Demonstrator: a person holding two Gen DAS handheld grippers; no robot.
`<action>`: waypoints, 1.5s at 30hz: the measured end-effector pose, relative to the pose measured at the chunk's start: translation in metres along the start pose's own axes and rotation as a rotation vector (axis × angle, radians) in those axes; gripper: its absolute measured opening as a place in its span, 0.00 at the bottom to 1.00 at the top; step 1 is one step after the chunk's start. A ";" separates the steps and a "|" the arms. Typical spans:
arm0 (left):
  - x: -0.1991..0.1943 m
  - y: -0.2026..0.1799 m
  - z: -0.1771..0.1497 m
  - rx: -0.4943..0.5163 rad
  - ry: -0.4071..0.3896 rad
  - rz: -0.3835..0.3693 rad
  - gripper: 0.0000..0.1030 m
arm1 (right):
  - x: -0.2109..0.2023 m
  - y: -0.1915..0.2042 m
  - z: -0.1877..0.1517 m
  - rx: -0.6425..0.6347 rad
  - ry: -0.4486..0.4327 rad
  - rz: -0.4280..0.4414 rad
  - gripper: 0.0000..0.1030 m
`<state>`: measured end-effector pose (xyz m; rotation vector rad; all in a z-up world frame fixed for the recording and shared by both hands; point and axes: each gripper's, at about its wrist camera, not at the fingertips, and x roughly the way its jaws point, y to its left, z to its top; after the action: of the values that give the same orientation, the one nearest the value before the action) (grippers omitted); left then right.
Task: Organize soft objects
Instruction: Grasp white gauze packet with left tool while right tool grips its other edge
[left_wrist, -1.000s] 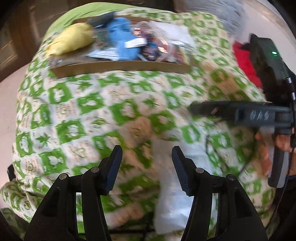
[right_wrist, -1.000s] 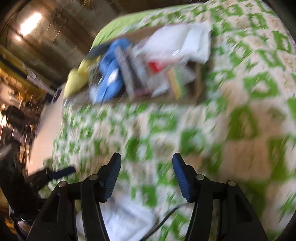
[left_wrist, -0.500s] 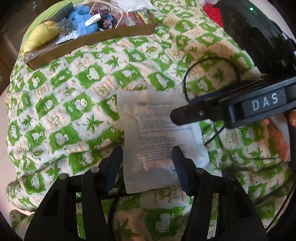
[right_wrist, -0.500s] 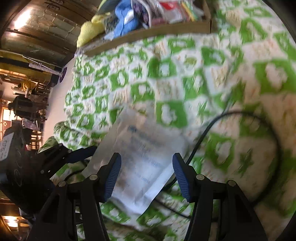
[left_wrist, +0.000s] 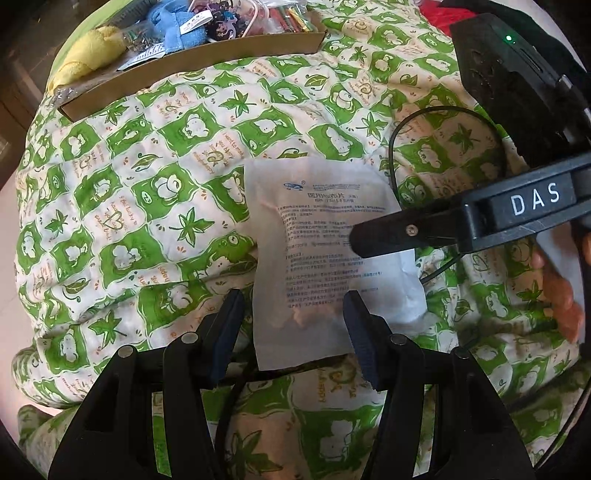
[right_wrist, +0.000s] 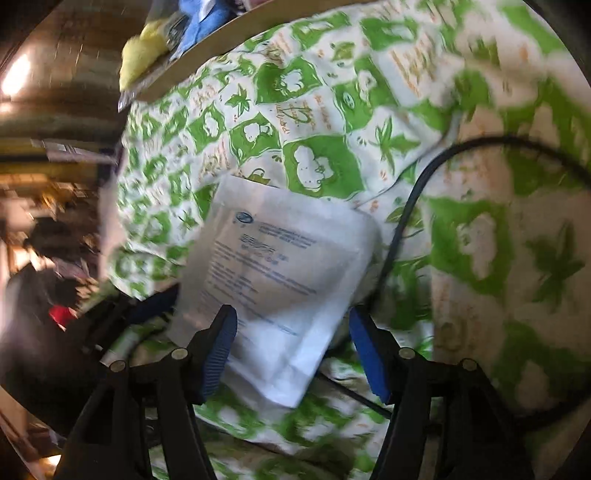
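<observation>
A flat white packet (left_wrist: 317, 251) with blue printed text lies on the green and white quilt (left_wrist: 147, 192). My left gripper (left_wrist: 293, 328) is open, its fingers straddling the packet's near end. My right gripper (right_wrist: 291, 347) is open over the same packet (right_wrist: 273, 266), seen from the other side. In the left wrist view, a right gripper finger (left_wrist: 406, 232) reaches over the packet from the right. A cardboard tray (left_wrist: 192, 62) at the far edge holds a yellow soft toy (left_wrist: 88, 55), a blue soft toy (left_wrist: 177, 29) and small packets.
A black cable (left_wrist: 399, 136) loops over the quilt just right of the packet and also shows in the right wrist view (right_wrist: 413, 206). A red cloth (left_wrist: 443, 14) lies at the far right. The quilt drops off at the left edge.
Both grippers have come down and closer to the white packet, which now fills the space between their fingers. The tray has moved toward the top of both views.
</observation>
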<state>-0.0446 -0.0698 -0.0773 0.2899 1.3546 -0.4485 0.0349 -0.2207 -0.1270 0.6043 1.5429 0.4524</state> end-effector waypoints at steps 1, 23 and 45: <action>0.000 0.000 0.000 -0.003 -0.007 0.005 0.54 | -0.001 0.001 0.000 -0.003 -0.015 0.008 0.62; 0.018 0.022 0.115 -0.006 -0.009 0.066 0.53 | -0.034 0.041 0.060 -0.236 -0.358 -0.162 0.19; -0.006 0.097 0.107 -0.283 -0.227 -0.065 0.53 | -0.019 -0.006 0.082 -0.092 -0.334 -0.056 0.42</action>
<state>0.0933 -0.0318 -0.0556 -0.0382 1.1891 -0.3267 0.1158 -0.2438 -0.1212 0.5335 1.2115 0.3576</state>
